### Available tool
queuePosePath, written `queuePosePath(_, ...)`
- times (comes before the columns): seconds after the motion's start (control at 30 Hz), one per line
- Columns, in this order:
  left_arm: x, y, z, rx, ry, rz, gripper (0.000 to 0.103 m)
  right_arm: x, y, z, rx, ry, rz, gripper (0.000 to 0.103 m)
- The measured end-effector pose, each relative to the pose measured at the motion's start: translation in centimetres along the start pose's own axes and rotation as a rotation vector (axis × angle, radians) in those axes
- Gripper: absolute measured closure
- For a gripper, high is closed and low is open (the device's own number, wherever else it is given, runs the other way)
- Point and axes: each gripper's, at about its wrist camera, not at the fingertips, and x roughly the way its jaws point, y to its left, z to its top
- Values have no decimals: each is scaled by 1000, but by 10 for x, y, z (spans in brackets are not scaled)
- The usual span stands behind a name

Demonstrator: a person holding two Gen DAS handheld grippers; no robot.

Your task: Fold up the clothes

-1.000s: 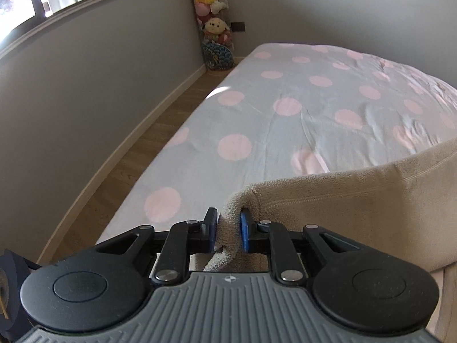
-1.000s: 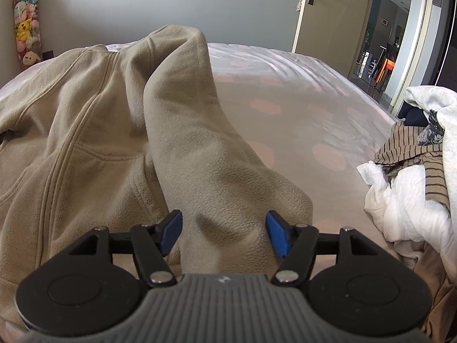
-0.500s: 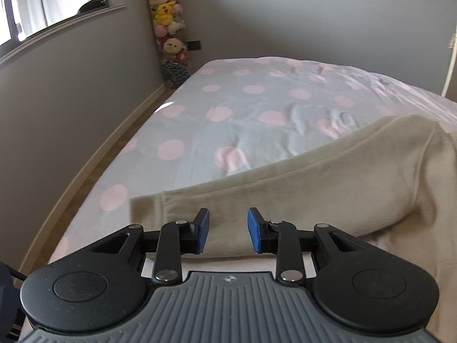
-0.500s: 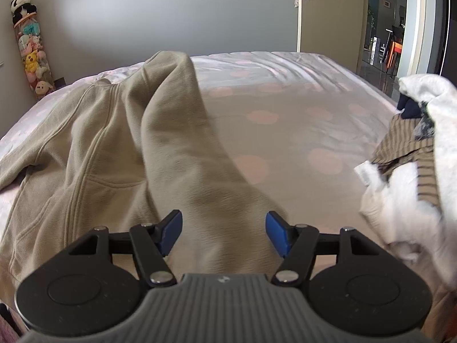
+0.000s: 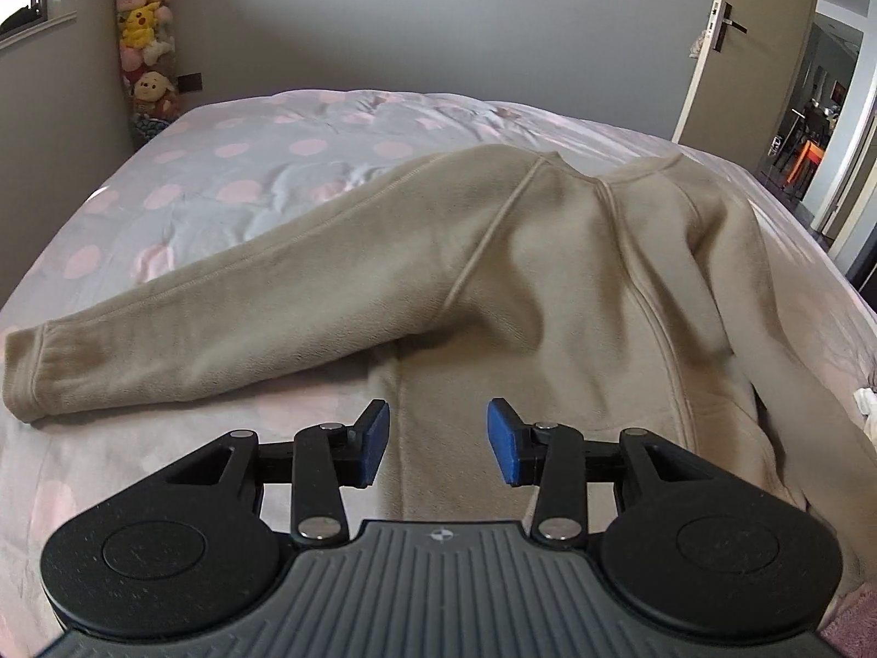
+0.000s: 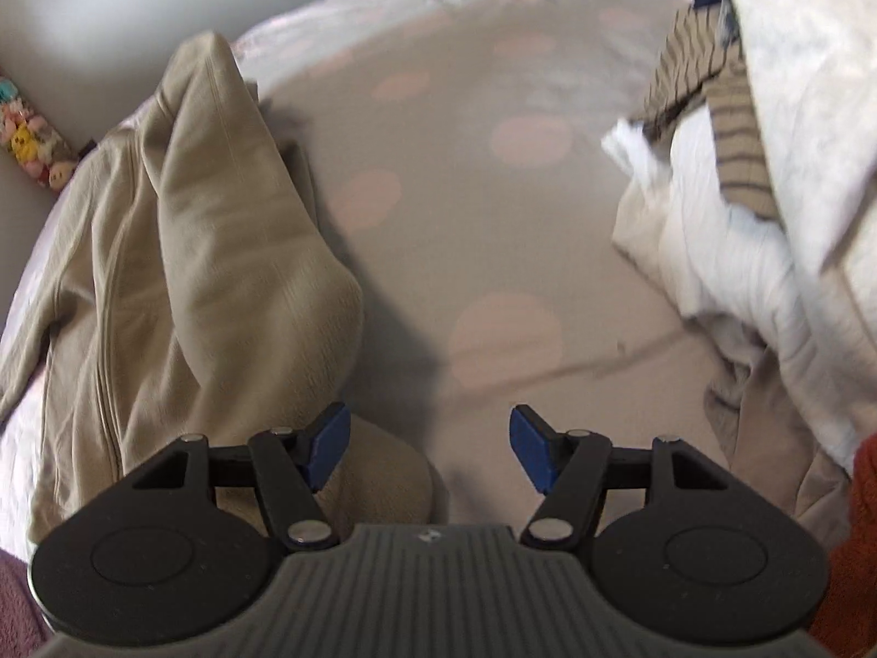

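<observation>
On polka-dot bed (image 5: 340,131), beige sweatshirt (image 5: 575,274) lies spread, body running away from left gripper (image 5: 438,449). Left jaws opening, nothing between pads, hem edge just beyond. Left sleeve (image 5: 181,329) stretches sideways toward bed's window side. Right gripper (image 6: 430,449) parted, empty; right sleeve (image 6: 241,230) bunched just left of its jaws, nearer this hand. Right view alone shows unfolded clothes pile (image 6: 767,192); left view alone shows cuff (image 5: 22,373).

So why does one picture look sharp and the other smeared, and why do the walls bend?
Left wrist view: crisp, soft daylight, the beige sweatshirt in focus; the fisheye lens bows the door and the bed edge. Right wrist view: motion blur smears the pile of clothes and the bed's dots, and the sweatshirt's folded sleeve casts a dark shadow beside it.
</observation>
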Motion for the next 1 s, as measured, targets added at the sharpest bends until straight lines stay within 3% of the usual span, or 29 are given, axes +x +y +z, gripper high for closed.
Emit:
queuePosePath(0.2, -6, -24, -11, 2, 24, 1, 65, 40, -2, 10, -16, 179, 57, 37)
queuePosePath(0.53, -10, -37, -24, -40, 71, 59, 61, 93, 2, 15, 10, 347, 254, 35)
queuePosePath(0.6, -9, -40, -25, -52, 78, 62, 61, 95, 7, 14, -8, 353, 278, 42)
queuePosePath(0.63, -8, -41, -25, -57, 83, 64, 61, 95, 9, 14, -14, 353, 301, 60)
queuePosePath(0.67, -6, -42, -26, -60, 90, 67, 61, 95, 10, 13, -14, 346, 328, 67)
queuePosePath(0.87, -10, -57, -24, -22, 85, 47, 61, 59, 34, 5, -169, 244, 265, 80)
queuePosePath(1.0, -14, -58, -23, -11, 74, 40, 61, 10, 36, 13, -258, 137, 156, 84)
